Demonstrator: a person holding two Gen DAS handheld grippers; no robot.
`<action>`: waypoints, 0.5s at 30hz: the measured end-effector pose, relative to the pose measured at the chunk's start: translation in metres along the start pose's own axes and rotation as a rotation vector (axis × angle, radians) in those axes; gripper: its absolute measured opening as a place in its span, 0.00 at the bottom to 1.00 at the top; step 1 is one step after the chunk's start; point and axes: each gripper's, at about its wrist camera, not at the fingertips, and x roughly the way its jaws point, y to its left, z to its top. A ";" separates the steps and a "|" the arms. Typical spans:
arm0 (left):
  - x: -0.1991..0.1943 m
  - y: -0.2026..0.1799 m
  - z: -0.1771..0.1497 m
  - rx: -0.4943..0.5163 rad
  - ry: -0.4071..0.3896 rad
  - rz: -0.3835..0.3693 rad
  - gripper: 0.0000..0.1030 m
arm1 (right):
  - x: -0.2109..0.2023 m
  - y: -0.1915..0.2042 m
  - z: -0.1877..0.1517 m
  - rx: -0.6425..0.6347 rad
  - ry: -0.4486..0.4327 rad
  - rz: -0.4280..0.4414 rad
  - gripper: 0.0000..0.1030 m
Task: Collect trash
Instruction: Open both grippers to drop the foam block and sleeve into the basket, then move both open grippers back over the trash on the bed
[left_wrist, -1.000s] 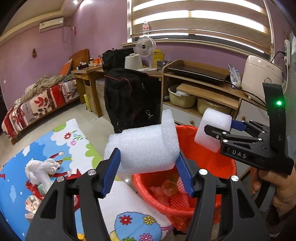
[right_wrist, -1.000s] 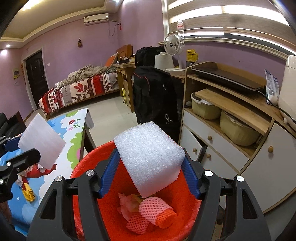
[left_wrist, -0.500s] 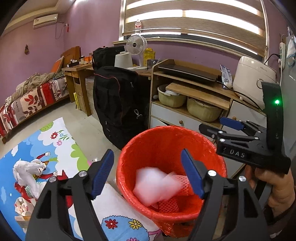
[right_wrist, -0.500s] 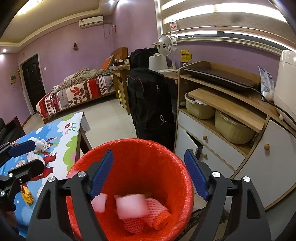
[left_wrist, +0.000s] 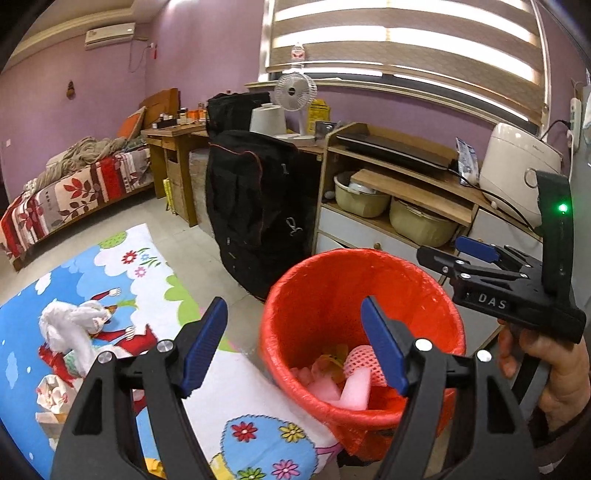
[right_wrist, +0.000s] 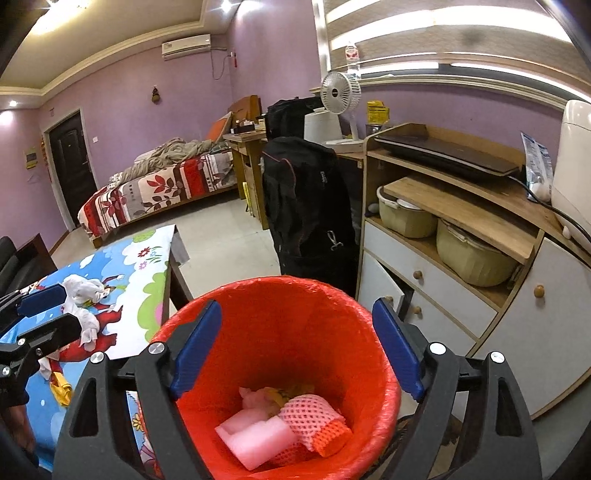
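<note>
Red bin (right_wrist: 280, 332), flowered tablecloth (left_wrist: 122, 273)

"DAS" on right tongs (left_wrist: 439, 254)

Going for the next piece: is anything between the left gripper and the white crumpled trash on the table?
Nothing visible. The left gripper, empty, hangs over the table's edge; the white crumpled trash lies apart on the cloth, with only bare cloth between.

Room evenly bright; daylight glares through window blinds (left_wrist: 402, 48), ceiling spotlights (right_wrist: 229, 3) flare. Strong fisheye bending, dark corners. Bin contents (right_wrist: 258, 432) slightly blurred.
</note>
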 end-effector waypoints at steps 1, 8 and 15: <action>-0.003 0.004 -0.001 -0.009 -0.003 0.007 0.70 | 0.000 0.003 0.000 -0.002 -0.002 0.005 0.77; -0.021 0.035 -0.008 -0.061 -0.030 0.074 0.70 | -0.001 0.023 0.000 -0.024 -0.003 0.043 0.77; -0.038 0.072 -0.020 -0.125 -0.046 0.144 0.70 | 0.001 0.052 -0.002 -0.059 0.006 0.095 0.78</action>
